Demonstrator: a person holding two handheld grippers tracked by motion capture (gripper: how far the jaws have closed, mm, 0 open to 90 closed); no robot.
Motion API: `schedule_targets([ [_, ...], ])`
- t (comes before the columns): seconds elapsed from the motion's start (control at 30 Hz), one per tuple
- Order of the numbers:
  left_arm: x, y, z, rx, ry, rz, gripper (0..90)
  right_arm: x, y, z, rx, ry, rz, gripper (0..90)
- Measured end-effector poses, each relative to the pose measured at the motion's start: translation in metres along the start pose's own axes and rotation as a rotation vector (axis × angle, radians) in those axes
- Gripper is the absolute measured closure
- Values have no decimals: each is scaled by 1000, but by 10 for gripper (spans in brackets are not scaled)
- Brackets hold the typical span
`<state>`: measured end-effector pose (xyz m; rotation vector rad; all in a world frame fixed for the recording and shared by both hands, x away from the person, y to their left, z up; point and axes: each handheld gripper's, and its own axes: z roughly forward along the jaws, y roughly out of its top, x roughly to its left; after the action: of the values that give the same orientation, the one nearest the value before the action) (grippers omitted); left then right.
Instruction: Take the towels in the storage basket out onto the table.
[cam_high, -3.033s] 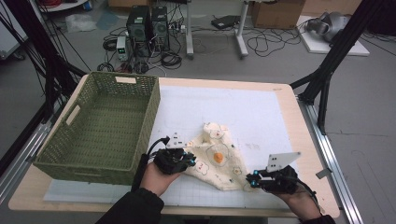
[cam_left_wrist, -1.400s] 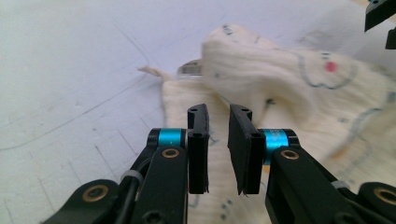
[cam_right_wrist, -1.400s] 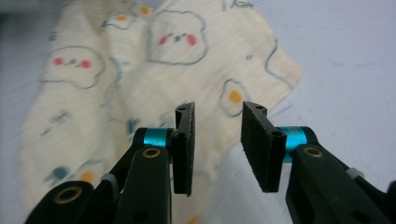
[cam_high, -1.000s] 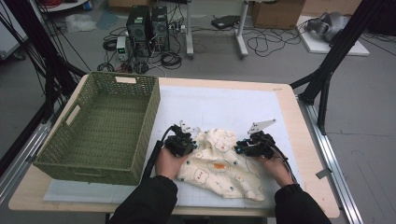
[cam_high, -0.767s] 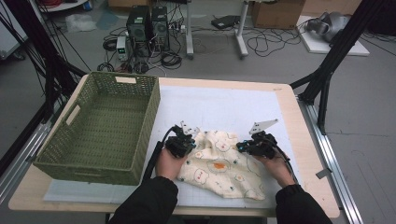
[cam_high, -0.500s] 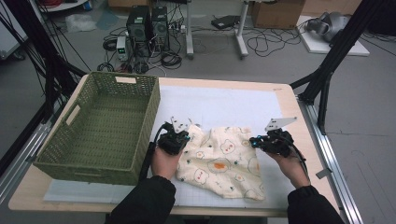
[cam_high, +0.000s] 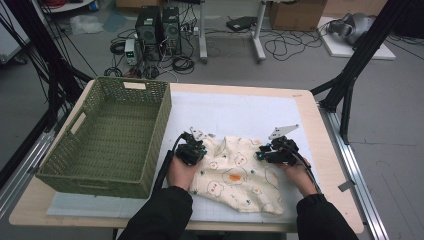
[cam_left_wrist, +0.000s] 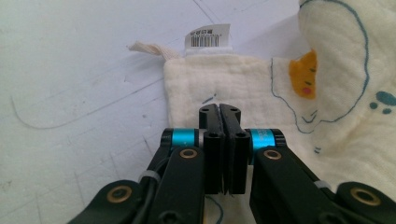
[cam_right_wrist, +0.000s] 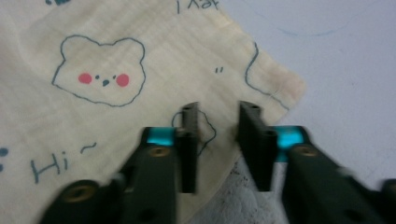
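Cloth (cam_high: 240, 177) spread flat on the table (cam_high: 320, 125), right of the basket (cam_high: 110, 135): light, limp, crumpling readily; best pinched at corners or hems. Left gripper (cam_left_wrist: 218, 112): jaws pressed together over the labelled corner. Right gripper (cam_right_wrist: 218, 116): jaws parted over the other corner.

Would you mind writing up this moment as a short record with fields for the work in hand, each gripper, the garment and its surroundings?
Work in hand: spreading a cream printed garment flat on the white mat.
Left gripper: jaws shut, over the garment's corner beside its barcode label; whether cloth is pinched cannot be told.
Right gripper: jaws apart, over the opposite corner, pressing on nothing.
Garment: lies mostly flat, printed with bear faces.
Surroundings: green woven basket at the table's left side, nothing in it.
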<state>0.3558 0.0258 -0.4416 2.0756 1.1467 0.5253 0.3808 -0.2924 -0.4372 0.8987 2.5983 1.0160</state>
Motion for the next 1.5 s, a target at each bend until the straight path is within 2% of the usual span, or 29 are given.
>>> schedule_targets([
  [0.03,1,0,0,-3,2,-9,890,-1,0,0,-2,0,-3,867],
  [0.1,1,1,-4,-28,52,-3,892,1,1,0,9,-10,-34,883],
  [0.17,3,4,-9,-68,89,-20,893,2,2,-5,30,-50,-66,886],
  [0.2,4,6,-13,-103,117,-23,894,0,1,-8,16,-46,-48,886],
  [0.23,5,9,-15,-129,130,-30,894,-5,1,-15,-4,-49,-27,886],
  [0.27,5,12,-18,-158,141,-33,894,-7,1,-21,-18,-64,-27,887],
  [0.33,6,20,-22,-206,154,-44,894,-12,5,-33,-45,-84,-12,887],
  [0.43,9,34,-22,-294,161,-36,888,-17,13,-46,-74,-119,-5,885],
  [0.47,9,38,-21,-307,178,-40,836,-19,16,-49,-92,-150,-7,874],
  [0.5,11,42,-19,-310,161,-64,712,-23,18,-50,-99,-176,5,827],
  [0.57,12,41,-19,-295,156,-59,711,-29,17,-52,-115,-180,49,735],
  [0.63,13,39,-19,-274,134,-49,717,-30,13,-52,-112,-149,63,711],
  [0.7,14,33,-20,-257,111,-52,717,-25,8,-52,-103,-139,47,698],
  [0.77,13,27,-22,-242,85,-42,717,-20,4,-53,-96,-95,51,663],
  [0.8,13,24,-24,-228,71,-36,714,-16,2,-54,-99,-82,44,663],
  [0.87,12,16,-29,-230,43,-34,705,-4,-4,-57,-96,-64,11,655],
  [0.93,10,10,-33,-218,22,-28,692,4,-10,-59,-99,-35,5,640],
  [1.07,3,-7,-40,-200,-30,-15,663,21,-24,-61,-98,5,-20,617],
  [1.17,-3,-19,-41,-163,-58,2,651,29,-34,-57,-75,33,-30,617],
  [1.23,-5,-24,-37,-109,-60,28,661,31,-40,-51,-44,42,-32,634],
  [1.3,-5,-30,-31,-47,-82,29,722,31,-43,-45,-18,57,-30,673],
  [1.33,-7,-31,-29,-43,-74,46,771,31,-44,-40,2,61,-34,715],
  [1.37,-8,-32,-29,-50,-57,65,822,32,-45,-38,1,62,-41,754],
  [1.4,-8,-30,-28,-45,-58,53,877,31,-44,-38,-1,71,-39,830],
  [1.43,-8,-29,-27,-43,-59,40,882,30,-44,-37,0,80,-40,874],
  [1.5,-8,-26,-27,-62,-38,40,888,30,-42,-37,4,79,-46,886],
])
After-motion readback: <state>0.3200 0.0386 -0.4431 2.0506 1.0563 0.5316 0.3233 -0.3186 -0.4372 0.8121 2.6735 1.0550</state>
